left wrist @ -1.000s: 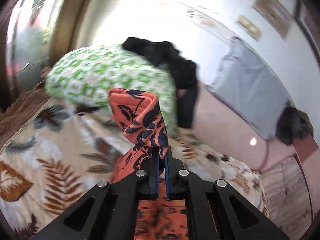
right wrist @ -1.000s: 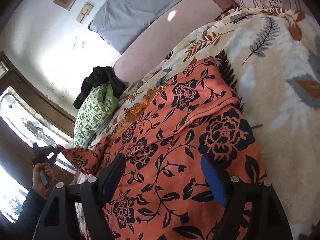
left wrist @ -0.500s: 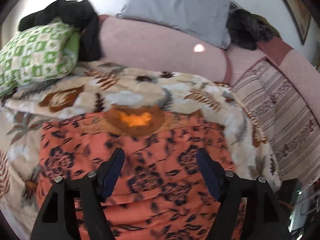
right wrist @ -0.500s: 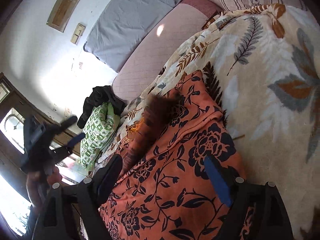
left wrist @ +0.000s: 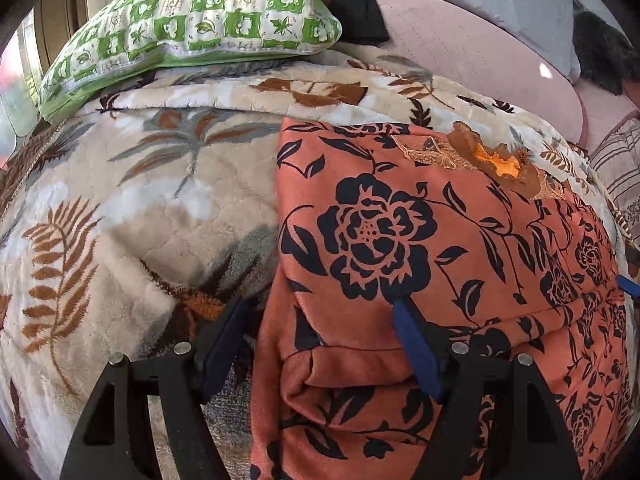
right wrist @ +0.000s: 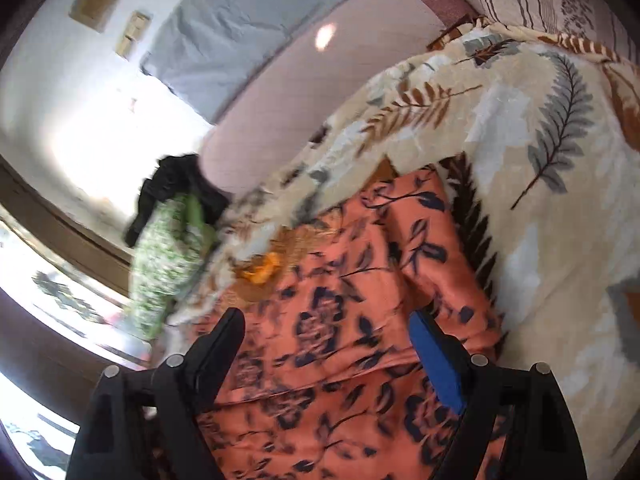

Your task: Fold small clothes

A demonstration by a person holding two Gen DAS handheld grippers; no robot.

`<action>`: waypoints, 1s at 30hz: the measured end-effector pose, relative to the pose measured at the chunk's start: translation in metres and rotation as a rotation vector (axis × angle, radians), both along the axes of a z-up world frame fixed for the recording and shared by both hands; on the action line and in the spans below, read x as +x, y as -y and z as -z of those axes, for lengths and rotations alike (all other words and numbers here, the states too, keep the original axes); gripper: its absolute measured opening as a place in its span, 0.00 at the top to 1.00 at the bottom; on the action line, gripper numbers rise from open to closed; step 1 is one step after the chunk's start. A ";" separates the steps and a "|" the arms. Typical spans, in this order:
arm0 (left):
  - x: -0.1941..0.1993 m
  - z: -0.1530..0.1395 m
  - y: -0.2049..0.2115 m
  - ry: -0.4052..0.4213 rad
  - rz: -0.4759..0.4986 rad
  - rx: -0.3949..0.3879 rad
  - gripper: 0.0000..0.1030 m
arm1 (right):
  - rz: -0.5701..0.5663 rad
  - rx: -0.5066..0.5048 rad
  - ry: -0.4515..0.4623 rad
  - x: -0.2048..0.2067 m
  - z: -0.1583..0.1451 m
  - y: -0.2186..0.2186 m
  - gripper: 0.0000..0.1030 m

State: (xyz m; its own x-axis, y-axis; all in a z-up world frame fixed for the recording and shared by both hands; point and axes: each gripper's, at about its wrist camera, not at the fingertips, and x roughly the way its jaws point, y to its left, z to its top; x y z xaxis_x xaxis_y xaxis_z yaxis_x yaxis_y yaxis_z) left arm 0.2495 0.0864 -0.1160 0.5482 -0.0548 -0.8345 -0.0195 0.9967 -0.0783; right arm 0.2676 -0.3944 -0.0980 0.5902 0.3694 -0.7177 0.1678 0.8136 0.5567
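I see my left tool [left wrist: 320, 344] spread wide over the folded orange dress [left wrist: 420, 240] on the blanket [left wrist: 140, 200]; my right tool [right wrist: 328, 356] gapes above it too, gripping nothing.

- Leaf-print blanket [left wrist: 132, 208] covers the bed.
- Orange floral garment [left wrist: 420, 264] lies folded on it, toward 3 o'clock.
- Green checked pillow [left wrist: 192, 16] rests at 11 o'clock.
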 end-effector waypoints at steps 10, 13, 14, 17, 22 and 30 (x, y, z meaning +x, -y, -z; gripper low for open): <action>-0.001 0.003 -0.005 0.047 0.025 -0.041 0.20 | -0.116 -0.518 -0.142 0.009 0.002 -0.052 0.79; -0.002 0.003 -0.007 0.050 0.030 -0.062 0.18 | -0.045 -0.401 -0.191 0.009 0.009 -0.029 0.60; -0.001 0.003 -0.007 0.048 0.032 -0.067 0.16 | -0.003 -0.401 -0.158 0.006 -0.002 -0.023 0.37; 0.000 0.004 -0.001 0.044 0.033 -0.032 0.15 | 0.050 -0.386 -0.055 0.013 -0.033 -0.017 0.20; 0.000 0.004 -0.001 0.045 0.033 -0.033 0.14 | -0.006 -0.370 -0.090 0.067 -0.019 -0.016 0.22; 0.001 0.005 0.004 0.045 0.031 -0.004 0.13 | -0.101 -0.712 -0.126 0.082 0.002 -0.051 0.88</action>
